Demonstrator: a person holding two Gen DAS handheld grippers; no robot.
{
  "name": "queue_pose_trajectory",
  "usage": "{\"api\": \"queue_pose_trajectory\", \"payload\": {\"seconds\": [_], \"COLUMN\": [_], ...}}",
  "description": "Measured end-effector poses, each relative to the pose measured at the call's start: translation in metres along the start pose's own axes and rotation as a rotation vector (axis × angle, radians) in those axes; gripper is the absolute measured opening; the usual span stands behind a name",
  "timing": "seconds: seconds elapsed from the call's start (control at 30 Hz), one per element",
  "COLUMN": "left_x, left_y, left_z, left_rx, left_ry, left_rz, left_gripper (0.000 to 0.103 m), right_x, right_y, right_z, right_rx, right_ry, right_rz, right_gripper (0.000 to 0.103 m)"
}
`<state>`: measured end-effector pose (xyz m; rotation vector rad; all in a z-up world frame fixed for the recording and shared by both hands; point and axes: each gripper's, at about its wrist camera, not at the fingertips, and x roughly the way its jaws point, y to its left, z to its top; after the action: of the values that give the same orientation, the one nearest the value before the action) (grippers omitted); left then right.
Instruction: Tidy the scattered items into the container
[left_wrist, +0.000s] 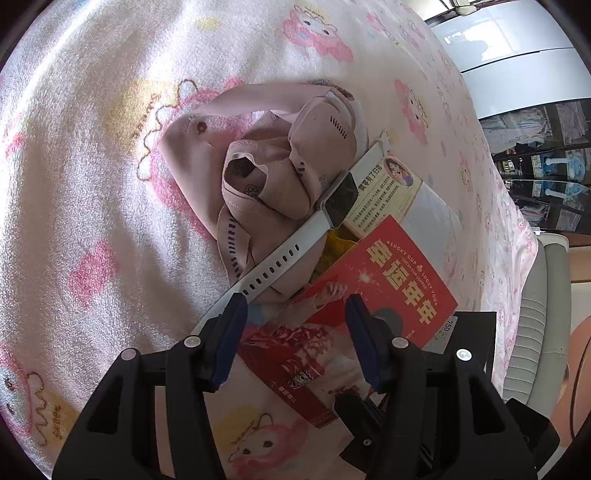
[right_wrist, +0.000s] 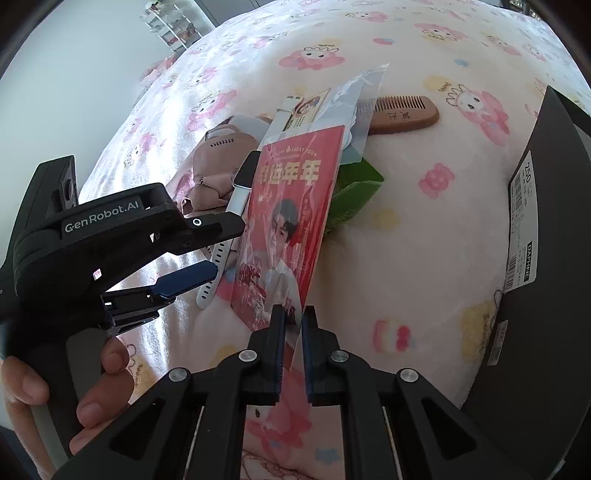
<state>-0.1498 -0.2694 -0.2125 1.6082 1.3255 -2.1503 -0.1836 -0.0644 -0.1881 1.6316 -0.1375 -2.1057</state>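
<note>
Right gripper (right_wrist: 293, 317) sits nearly closed, its 2 jaws pinching the near edge of the red card (right_wrist: 291, 206), which stands tilted in a clear glossy sleeve. Left gripper (left_wrist: 295, 306) hangs open with nothing between its jaws, just beside the white smartwatch (left_wrist: 295, 236) whose strap lies partly under the card's edge. The grip is the weak point: it takes only a thin strip of slick plastic, so the card could slide out or swing as it lifts. Behind it the card leans against a green carton (right_wrist: 354, 195) and a clear plastic packet (right_wrist: 354, 110), and dragging it sideways could tip either or flick the watch off the pink face mask (left_wrist: 295, 162). Farther off lies the wooden comb (right_wrist: 404, 112), well apart on the patterned blanket (right_wrist: 461, 229). At the right edge stands the dark box (right_wrist: 554, 221), probably the container; a floppy card could catch its rim and fall outside.
</note>
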Motion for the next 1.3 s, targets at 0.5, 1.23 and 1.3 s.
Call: {"api": "queue_pose_trajectory", "payload": {"seconds": [0.5,1.23,1.3], "left_x": [0.014,0.020,0.021], "left_y": [-0.013,-0.029,-0.028], "left_z": [-0.008,-0.008,-0.009], "left_rx": [0.056,0.083,0.077], "left_ry": [0.104,0.081,0.093], "left_rz": [-0.085,-0.094,-0.116], "left_gripper": [0.060,0.060,0.060], "right_x": [-0.020,-0.028,-0.024], "right_y": [-0.015,-0.011,-0.010], "right_z": [0.008,0.012,0.014], "right_rx": [0.042,0.045,0.036], "right_ry": [-0.054,-0.083,-0.067], "right_rz": [-0.093,-0.141,-0.144], "right_gripper": [0.009,0.020,0.020]}}
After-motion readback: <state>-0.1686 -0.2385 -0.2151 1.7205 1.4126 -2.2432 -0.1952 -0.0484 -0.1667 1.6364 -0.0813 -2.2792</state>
